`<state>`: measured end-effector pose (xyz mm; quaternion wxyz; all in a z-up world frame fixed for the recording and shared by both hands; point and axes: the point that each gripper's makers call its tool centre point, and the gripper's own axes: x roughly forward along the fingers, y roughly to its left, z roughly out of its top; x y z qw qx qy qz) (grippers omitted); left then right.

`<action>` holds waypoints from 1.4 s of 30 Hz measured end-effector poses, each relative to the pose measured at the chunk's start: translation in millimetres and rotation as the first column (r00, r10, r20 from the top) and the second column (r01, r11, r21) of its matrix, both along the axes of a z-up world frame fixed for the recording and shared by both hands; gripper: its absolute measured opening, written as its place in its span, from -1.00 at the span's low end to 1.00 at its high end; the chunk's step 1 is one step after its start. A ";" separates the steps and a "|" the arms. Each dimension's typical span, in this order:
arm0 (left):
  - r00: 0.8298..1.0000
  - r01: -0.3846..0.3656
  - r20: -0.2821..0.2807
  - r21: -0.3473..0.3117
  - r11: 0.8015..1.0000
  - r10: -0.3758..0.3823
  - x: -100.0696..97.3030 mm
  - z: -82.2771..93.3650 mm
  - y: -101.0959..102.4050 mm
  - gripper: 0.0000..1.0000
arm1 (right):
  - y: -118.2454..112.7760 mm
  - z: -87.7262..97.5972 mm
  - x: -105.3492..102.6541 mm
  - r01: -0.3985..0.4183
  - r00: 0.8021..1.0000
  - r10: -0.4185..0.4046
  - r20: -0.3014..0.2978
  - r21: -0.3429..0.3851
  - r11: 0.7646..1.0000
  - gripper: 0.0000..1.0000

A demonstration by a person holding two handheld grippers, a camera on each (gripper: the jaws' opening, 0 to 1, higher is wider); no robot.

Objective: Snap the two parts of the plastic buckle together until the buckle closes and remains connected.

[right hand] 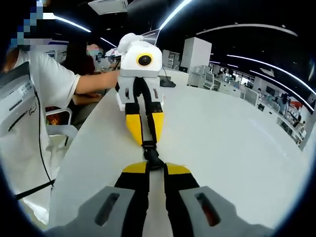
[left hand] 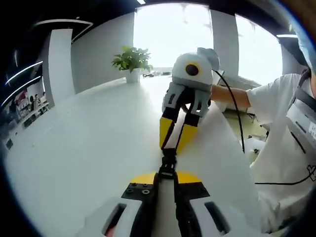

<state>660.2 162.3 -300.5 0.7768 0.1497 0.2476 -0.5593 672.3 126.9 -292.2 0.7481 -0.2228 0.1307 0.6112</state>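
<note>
A black plastic buckle (left hand: 168, 163) hangs over the white table (left hand: 84, 148), held between the two grippers, which face each other tip to tip. In the left gripper view my left gripper (left hand: 167, 177) rises from the bottom, shut on the near buckle part. My right gripper (left hand: 173, 147) comes from above, shut on the far part. The right gripper view has the buckle (right hand: 152, 157) in the narrow gap between my right gripper (right hand: 155, 170) and the left gripper (right hand: 149, 143). Its two halves meet in one dark line. Whether they have latched is hidden.
A potted plant (left hand: 131, 61) stands at the table's far end. A person in a white shirt (left hand: 291, 123) stands along the table's edge, arm stretched out to the right gripper, a black cable (left hand: 238, 113) hanging nearby. A chair (right hand: 59, 123) sits beside the table.
</note>
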 end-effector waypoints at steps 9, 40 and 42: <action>0.999 -0.046 0.016 0.039 0.998 0.046 -5.0 0.8 -4.3 -0.79 | 0.2 2.1 -0.5 0.099 0.994 -0.097 0.053 -0.027 0.995 -0.81; 0.996 -0.082 0.043 0.060 0.995 0.080 1.1 0.6 -6.4 -0.78 | -6.0 -0.9 -9.2 0.077 0.995 -0.078 -0.057 -0.006 0.997 -0.60; 0.996 -0.079 0.039 0.062 0.995 0.077 0.7 0.3 -7.0 -0.78 | -9.6 -2.9 -5.2 0.076 0.994 -0.076 -0.074 -0.004 0.997 -0.68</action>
